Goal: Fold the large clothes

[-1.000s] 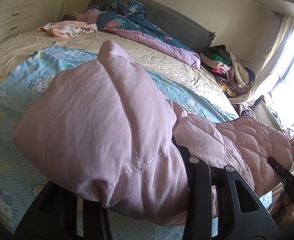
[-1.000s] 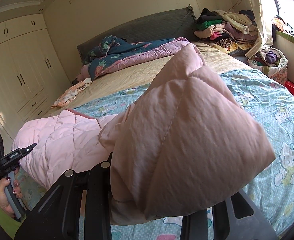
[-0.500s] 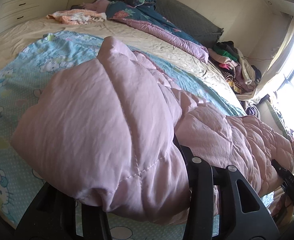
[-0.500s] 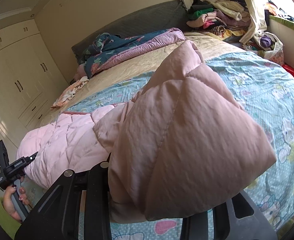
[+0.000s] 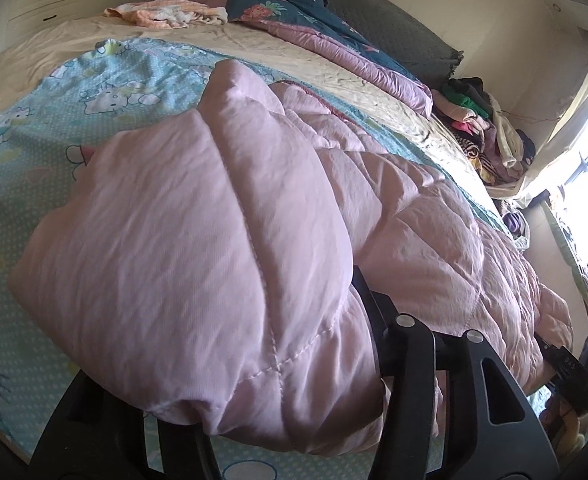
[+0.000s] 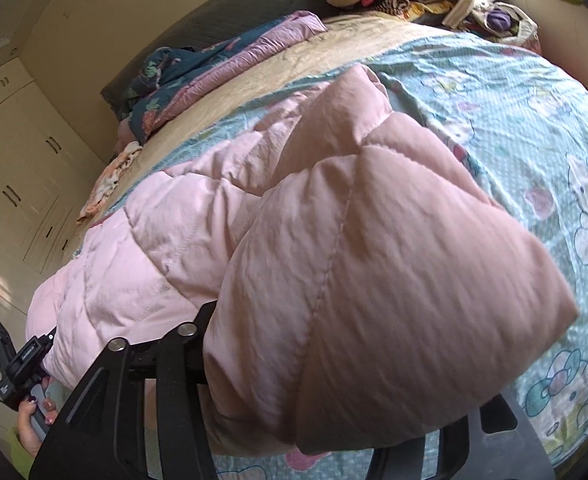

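pink quilted coat [image 5: 221, 248]: 1 | claws: 2 | floral duvet [image 5: 294, 12]: 1 | clothes pile [image 5: 482, 128]: 1

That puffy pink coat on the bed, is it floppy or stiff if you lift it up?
Probably floppy: the pink quilted coat bulges and droops over both the left gripper and the right gripper, whose jaws are opening with fabric between them. It looks puffy, so likely light for its size. The smooth, shiny fabric might slip from a loose grip.
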Tool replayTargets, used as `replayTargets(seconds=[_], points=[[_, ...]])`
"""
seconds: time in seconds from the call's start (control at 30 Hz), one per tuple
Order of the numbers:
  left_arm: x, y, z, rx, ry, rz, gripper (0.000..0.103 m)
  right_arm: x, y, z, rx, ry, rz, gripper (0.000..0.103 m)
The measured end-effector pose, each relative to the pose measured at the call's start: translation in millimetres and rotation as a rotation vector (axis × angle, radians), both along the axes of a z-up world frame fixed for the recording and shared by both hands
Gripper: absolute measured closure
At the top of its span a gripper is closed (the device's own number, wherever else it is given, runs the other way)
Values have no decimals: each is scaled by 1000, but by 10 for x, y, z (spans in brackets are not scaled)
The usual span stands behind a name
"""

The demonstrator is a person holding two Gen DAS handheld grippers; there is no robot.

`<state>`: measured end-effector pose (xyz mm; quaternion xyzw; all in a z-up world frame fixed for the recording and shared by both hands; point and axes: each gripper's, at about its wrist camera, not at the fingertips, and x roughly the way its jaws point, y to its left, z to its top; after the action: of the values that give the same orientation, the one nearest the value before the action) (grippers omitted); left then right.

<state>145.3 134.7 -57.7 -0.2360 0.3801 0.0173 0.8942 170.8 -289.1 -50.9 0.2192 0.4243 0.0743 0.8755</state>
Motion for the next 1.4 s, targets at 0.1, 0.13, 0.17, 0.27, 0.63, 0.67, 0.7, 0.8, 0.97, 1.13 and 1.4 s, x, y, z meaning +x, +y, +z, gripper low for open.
replayTargets(seconds=[0.1,0.13,0.17,0.27,0.63,0.67,0.7,0.8,0.97,1.13,1.4], points=[[-14,-14,-12,5,1,-2,59,3,-52,-74,25,16,-7,41],[-12,-11,-12,1,2,0,59,-3,-69,-87,37,22,-11,38],[-13,-4,-18,0,3,1,58,-9,-99,-99,51,30,-15,36],[-16,-2,-24,-3,4,-1,58,-73,-161,-86,68,45,-28,22],[-85,12,-96,-11,-16,-3,55,-713,-285,479,-81,-129,-116,13],[-83,17,-105,-11,-17,-2,54,-713,-237,512,-89,-140,-107,13],[-99,21,-123,-12,-17,-1,54,-689,-193,520,-105,-143,-96,8],[-150,47,-168,-23,-12,4,48,-642,-53,484,-174,-132,-90,4],[-314,107,-93,-4,19,13,15,-686,-136,509,-161,-133,-102,4],[-645,126,200,72,-15,21,10,-916,-51,658,-213,-189,-73,4],[-1168,14,821,188,-172,18,9,-1340,335,1040,-269,-332,45,4]])
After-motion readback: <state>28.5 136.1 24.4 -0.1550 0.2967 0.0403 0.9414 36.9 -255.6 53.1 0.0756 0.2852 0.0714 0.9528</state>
